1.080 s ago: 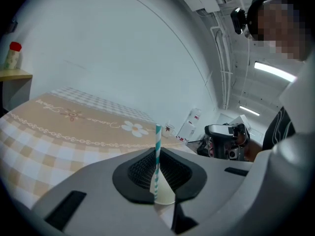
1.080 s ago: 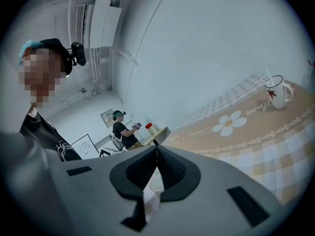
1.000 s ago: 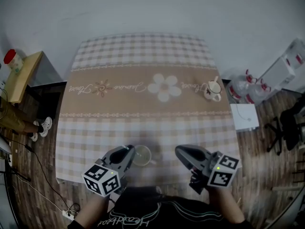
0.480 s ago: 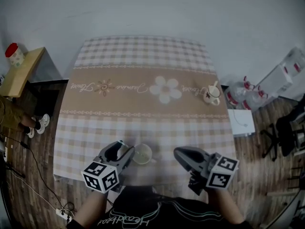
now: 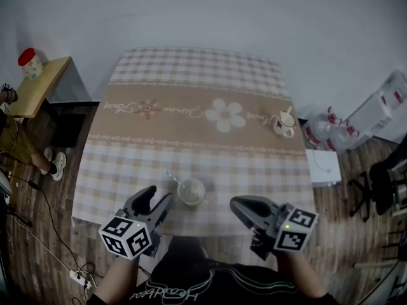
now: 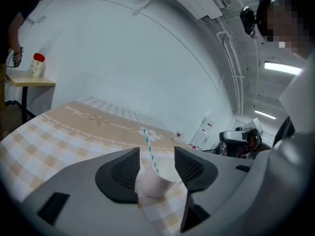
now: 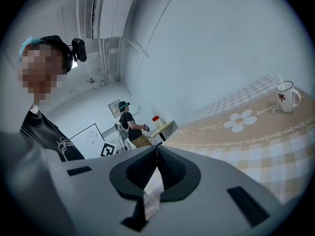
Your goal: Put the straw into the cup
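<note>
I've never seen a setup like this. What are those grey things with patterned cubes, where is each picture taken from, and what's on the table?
A person holds a two-jaw gripper in each hand; the cubes belong to them. One picture looks down from the person's head; the other two look along each gripper's jaws. On the checked table stand a white cup with a striped straw in it and, farther off, a mug. The left gripper has just been opening: jaws apart, cup just ahead, ungripped. The right gripper is shut and empty.
</note>
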The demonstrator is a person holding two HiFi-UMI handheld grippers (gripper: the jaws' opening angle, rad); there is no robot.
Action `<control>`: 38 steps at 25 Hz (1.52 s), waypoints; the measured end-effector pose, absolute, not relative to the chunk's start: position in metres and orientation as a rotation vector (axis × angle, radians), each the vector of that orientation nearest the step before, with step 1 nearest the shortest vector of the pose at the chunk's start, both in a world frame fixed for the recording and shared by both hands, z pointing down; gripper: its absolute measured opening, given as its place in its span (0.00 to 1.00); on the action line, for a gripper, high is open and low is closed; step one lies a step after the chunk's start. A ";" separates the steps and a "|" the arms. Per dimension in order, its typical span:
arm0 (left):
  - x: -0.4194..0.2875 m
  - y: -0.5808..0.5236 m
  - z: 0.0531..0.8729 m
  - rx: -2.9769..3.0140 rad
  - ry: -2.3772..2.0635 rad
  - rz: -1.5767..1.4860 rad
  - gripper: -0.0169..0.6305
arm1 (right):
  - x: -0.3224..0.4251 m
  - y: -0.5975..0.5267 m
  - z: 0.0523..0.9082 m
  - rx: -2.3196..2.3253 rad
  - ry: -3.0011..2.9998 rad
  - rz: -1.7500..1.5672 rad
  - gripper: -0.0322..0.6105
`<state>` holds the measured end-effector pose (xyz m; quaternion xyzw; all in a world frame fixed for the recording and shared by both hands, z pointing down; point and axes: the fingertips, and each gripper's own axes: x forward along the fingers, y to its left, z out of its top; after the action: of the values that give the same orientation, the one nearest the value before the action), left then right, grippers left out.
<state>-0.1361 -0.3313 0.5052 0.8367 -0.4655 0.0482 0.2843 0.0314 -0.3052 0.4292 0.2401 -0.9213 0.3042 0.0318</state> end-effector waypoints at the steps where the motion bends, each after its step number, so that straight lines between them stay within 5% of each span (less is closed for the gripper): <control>1: -0.134 -0.325 0.499 2.251 -1.235 0.123 0.37 | 0.031 -0.300 0.428 0.730 -2.840 0.932 0.07; 7: -0.109 -0.282 0.455 2.343 -1.152 0.100 0.33 | 0.030 -0.267 0.420 0.679 -2.867 0.902 0.07; 17: -0.055 -0.217 0.383 2.539 -0.924 0.029 0.02 | 0.036 -0.220 0.391 0.560 -2.966 0.819 0.07; 38: -0.030 -0.204 0.381 2.561 -0.848 0.002 0.02 | 0.046 -0.200 0.382 0.490 -3.028 0.767 0.07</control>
<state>-0.0297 -0.2044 0.3810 0.9261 -0.3065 0.0009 0.2200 0.0460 -0.1998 0.3816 0.1549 -0.9576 0.2426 -0.0102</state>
